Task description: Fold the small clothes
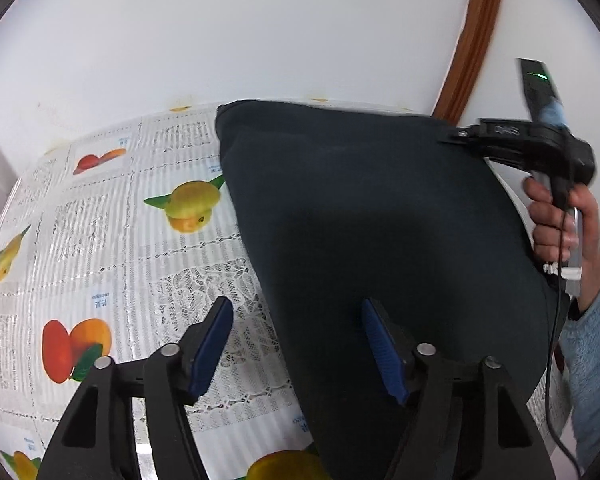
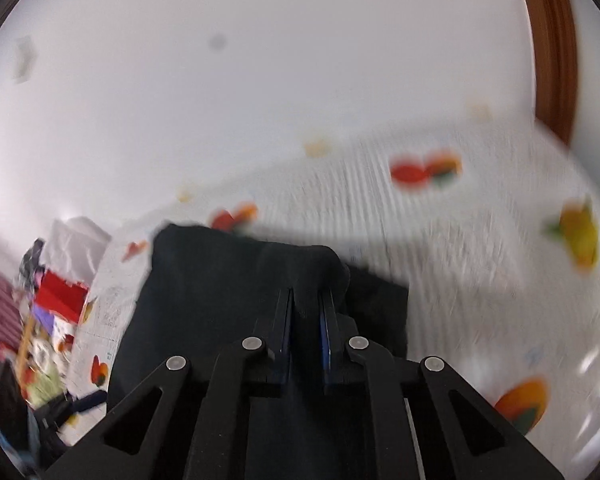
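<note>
Plainly, the left gripper (image 1: 296, 344) stood with its blue pads (image 1: 210, 350) well apart, one over the lace-and-fruit tablecloth (image 1: 100, 216) and the other over the dark navy garment (image 1: 380, 220), neither pad pressing on the cloth. That garment lay spread across the right half of the table, its far left corner reaching close to the white wall (image 1: 220, 32). At the garment's far right edge the right gripper (image 1: 456, 136) was seen, held by a hand (image 1: 560, 220) in a light blue sleeve (image 1: 592, 352). From its own blurred view, the right gripper (image 2: 306, 304) had its pads nearly together, clamped on a raised fold of the garment (image 2: 220, 280), which bunched up between them above the tablecloth (image 2: 460, 240). A brown wooden frame (image 1: 472, 40) ran up the wall at far right
</note>
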{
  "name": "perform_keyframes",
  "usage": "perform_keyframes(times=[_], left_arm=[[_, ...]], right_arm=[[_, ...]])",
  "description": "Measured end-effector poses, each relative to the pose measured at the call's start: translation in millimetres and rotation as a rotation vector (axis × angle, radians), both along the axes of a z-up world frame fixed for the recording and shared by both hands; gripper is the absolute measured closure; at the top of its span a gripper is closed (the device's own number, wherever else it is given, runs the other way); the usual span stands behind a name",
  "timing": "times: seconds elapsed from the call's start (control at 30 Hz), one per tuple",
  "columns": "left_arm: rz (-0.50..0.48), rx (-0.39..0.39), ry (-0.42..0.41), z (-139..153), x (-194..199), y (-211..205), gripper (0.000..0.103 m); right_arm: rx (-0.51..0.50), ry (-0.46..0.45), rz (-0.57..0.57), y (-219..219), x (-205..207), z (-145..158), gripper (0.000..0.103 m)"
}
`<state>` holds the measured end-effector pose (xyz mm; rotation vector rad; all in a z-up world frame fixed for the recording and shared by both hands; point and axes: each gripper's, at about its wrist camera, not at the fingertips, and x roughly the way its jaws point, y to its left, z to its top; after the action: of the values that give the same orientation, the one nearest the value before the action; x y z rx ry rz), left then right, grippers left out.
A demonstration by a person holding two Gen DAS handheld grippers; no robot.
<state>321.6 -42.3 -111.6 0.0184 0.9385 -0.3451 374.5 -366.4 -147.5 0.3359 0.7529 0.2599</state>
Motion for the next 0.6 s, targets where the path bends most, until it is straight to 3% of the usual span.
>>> perform_keyframes(times=[0.2,0.3,0.47,0.53,0.6], left_arm=[[-0.002,-0.005,0.001,-1.3,1.3,-0.2,0.036],[-0.001,0.002,-0.003,1.8,0.6,-0.5,0.036],[0.0,0.029,-0.013,9.5,-7.3,-1.3,0.036],[-0.003,0.02,-0.012,13.0,-13.7,0.0,0.037],[-0.011,0.007,-0.016,16.1,-22.8,2.3,0.038]], right_arm=[[-0.072,0.07,-0.044,2.0,18.1,-11.3,0.088],[-0.058,0.089,-0.082,-5.2,26.4,-15.7,0.097],[-0.065,0.058,-0.114,-17.5,-3.4,-1.0,0.096],[-0.087,0.04,-0.105,-18.9,-25.6,6.3,0.092],[-0.09,0.03,-0.091,-21.9,-52.0,9.6,0.074]])
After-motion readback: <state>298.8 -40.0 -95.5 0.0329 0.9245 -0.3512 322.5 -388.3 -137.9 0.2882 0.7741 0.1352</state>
